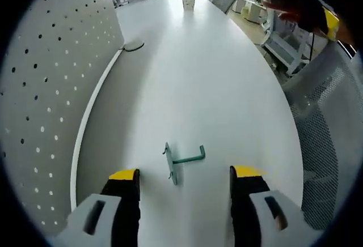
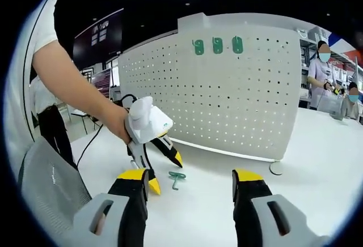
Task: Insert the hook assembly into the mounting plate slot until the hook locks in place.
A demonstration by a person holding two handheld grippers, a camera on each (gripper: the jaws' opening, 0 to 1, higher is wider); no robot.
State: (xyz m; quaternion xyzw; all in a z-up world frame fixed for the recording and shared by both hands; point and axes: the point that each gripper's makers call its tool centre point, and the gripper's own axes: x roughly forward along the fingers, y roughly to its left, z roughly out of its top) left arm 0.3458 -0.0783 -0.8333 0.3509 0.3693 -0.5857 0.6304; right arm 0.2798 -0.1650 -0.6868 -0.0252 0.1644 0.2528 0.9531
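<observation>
While hook [image 1: 182,160] lies free, pegboard [image 2: 227,94] behind.

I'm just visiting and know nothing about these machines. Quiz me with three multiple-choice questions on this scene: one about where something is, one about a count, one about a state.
1. Where does the loose green hook lie?
A. on the white table
B. hung on the pegboard
C. on a chair

2. How many green hooks already sit along the pegboard's top?
A. one
B. three
C. five

3. How does the left gripper stand?
A. shut on the hook
B. open, nothing between its jaws
C. shut on a cable

Answers:
1 A: it lies flat on the tabletop ahead of the jaws.
2 B: three show side by side in the right gripper view.
3 B: both jaws stand wide apart, the hook lying beyond them.
</observation>
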